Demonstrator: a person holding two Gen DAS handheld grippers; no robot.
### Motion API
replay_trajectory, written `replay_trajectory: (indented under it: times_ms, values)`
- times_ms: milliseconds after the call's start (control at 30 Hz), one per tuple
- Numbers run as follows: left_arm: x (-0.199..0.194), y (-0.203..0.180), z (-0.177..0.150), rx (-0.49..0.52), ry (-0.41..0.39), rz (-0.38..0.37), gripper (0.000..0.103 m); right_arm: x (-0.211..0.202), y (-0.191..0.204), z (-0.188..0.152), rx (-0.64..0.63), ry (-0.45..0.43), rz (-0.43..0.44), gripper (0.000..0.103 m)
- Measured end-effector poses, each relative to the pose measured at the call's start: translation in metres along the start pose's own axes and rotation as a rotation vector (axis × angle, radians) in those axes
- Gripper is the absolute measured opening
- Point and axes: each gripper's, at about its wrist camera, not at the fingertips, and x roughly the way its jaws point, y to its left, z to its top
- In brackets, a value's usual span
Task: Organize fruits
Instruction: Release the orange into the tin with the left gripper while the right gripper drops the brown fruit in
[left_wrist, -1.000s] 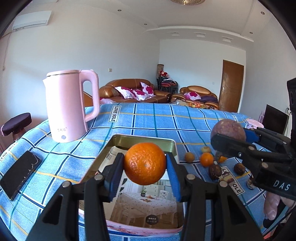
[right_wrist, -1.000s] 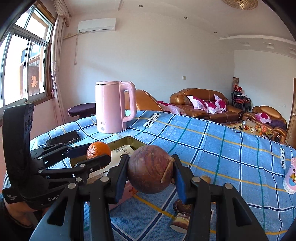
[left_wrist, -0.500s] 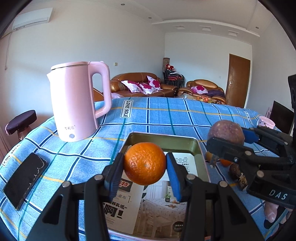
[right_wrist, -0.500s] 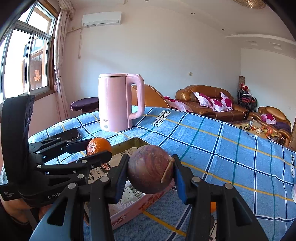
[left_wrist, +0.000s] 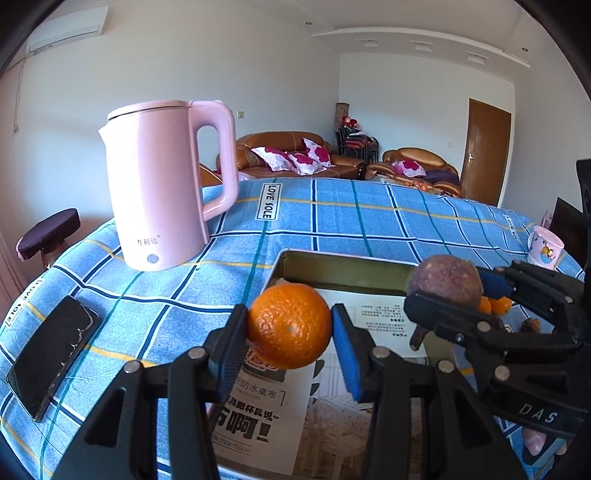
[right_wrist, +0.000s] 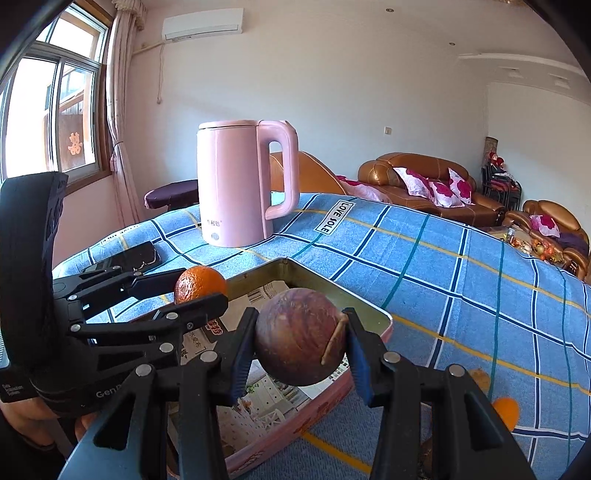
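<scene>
Now my left gripper (left_wrist: 290, 325) grasping an orange (left_wrist: 290, 326), right gripper (right_wrist: 301, 347) clenched on a passion fruit (right_wrist: 299, 336), both over my tin (right_wrist: 332, 291).

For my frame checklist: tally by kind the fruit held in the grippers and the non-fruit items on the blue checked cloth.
Orange, held: 1
Purple-brown fruit, held: 1
Pink kettle: 1
Phone: 1
Tin box: 1
Mug: 1
Total: 6
</scene>
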Motion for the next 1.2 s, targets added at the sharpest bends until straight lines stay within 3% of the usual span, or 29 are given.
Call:
replay_trajectory:
  times_ms: [567, 933, 1200]
  values:
    - [0.016, 0.003, 0.001, 0.006, 0.065, 0.004, 0.047, 0.021, 0.006, -0.004, -0.014, 0.056, -0.001, 0.048]
    - [0.016, 0.002, 0.001, 0.019, 0.068, 0.040, 0.049, 0.031, 0.007, -0.006, -0.018, 0.116, -0.001, 0.048]
    - [0.009, -0.003, 0.000, 0.031, 0.043, 0.071, 0.049, 0.028, 0.002, -0.007, 0.006, 0.103, -0.025, 0.051]
